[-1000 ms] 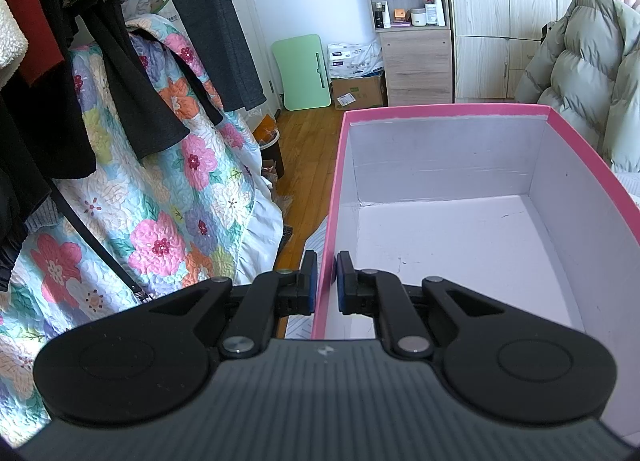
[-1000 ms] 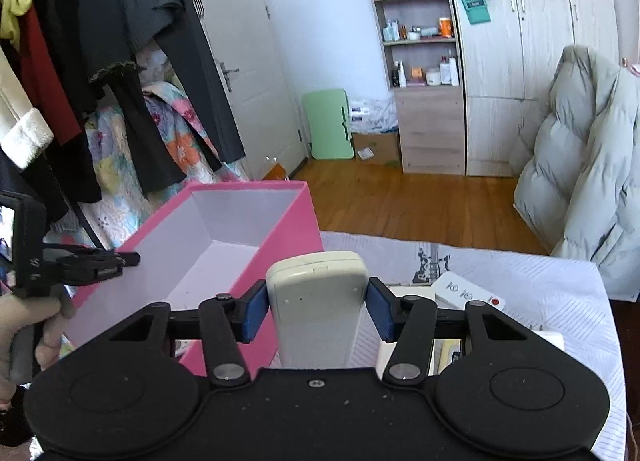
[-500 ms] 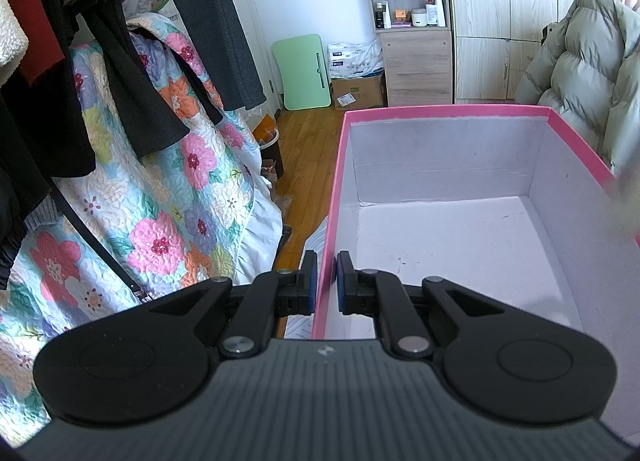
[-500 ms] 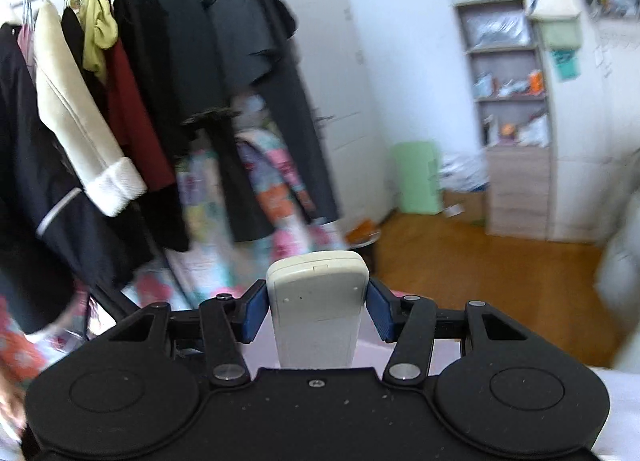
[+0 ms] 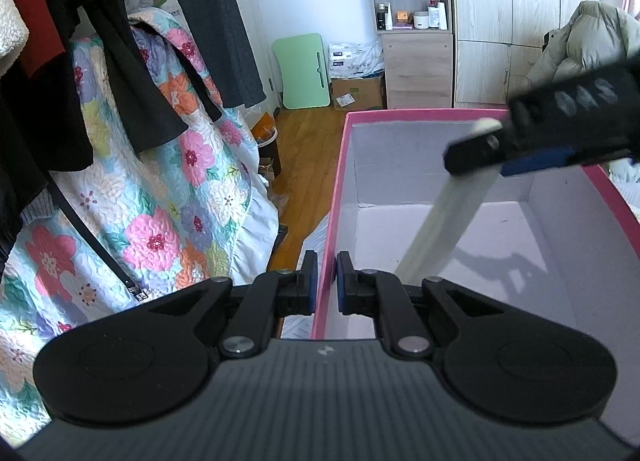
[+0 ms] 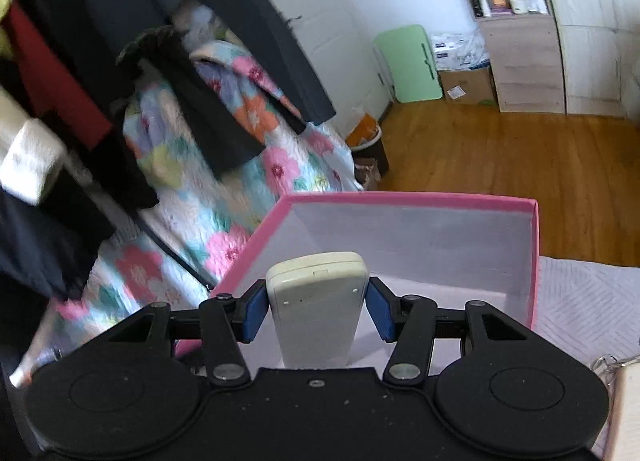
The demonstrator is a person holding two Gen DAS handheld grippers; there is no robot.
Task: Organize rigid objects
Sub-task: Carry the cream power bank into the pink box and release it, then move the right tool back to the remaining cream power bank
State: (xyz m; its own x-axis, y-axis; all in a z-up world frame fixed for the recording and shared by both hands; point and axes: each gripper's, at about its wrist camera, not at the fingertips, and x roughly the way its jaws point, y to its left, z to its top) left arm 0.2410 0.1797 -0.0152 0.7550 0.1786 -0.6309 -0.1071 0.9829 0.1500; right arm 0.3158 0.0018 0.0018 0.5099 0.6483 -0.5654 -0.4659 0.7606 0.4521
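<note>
A pink box [image 5: 608,185] with a white inside stands open in front of me. My left gripper [image 5: 323,285] is shut on its near left wall [image 5: 325,301]. My right gripper [image 6: 317,307] is shut on a cream-white remote control [image 6: 318,301] and holds it over the box [image 6: 400,197]. In the left wrist view the right gripper [image 5: 532,153] reaches in from the upper right, and the remote [image 5: 448,213] slants down into the box, its lower end near the floor of the box.
A floral quilt [image 5: 160,197] and dark hanging clothes [image 5: 132,73] are on the left. Wooden floor [image 6: 500,157], a green board [image 5: 304,69] and a shelf unit [image 5: 416,21] lie behind. A padded jacket [image 5: 592,37] is at the right. A white patterned cloth [image 6: 584,301] lies right of the box.
My right gripper has swung over to the box with the remote and lowered it inside. It now shows in the left wrist view. My left gripper has kept its hold on the wall.
</note>
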